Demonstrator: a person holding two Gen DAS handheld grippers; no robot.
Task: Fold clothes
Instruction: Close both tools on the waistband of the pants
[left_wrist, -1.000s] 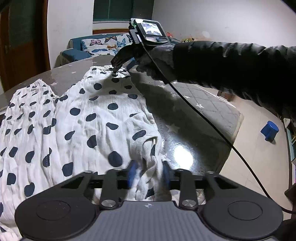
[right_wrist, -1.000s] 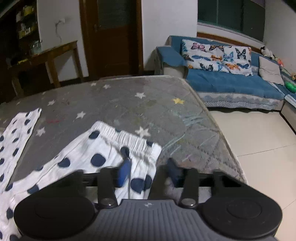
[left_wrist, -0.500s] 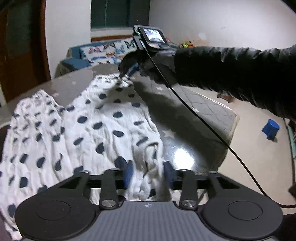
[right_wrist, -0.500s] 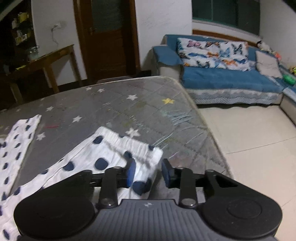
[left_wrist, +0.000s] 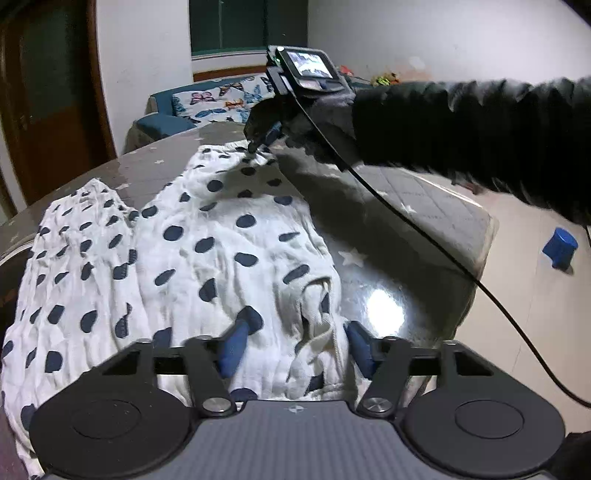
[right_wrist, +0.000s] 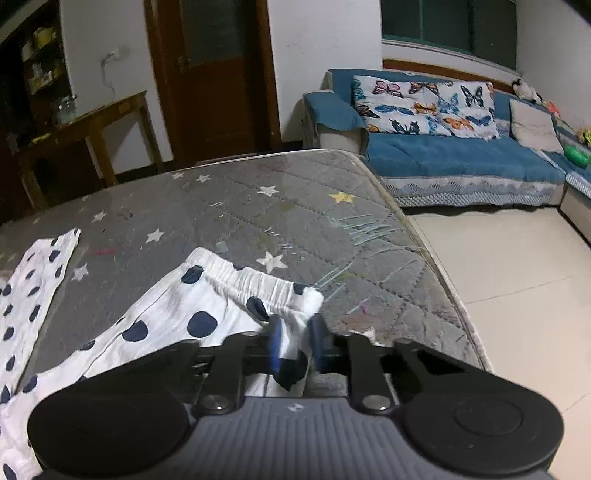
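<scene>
Right claw (right_wrist: 295, 345) pinches polka-dot trousers (left_wrist: 221, 240) by the waistband corner; left claw (left_wrist: 291, 343) wide around the hem, ungripped; a lift could drag it lopsided.

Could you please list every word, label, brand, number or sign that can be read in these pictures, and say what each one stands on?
None can be read.
Small screen on the right tongs' unit: shows an image, any text too small to read.
Emblem on the left tongs' grey body: a small mark, no letters.
Emblem on the right tongs' grey body: the same mark, no letters.
Polka-dot garment, star-print mattress: patterns only.
</scene>
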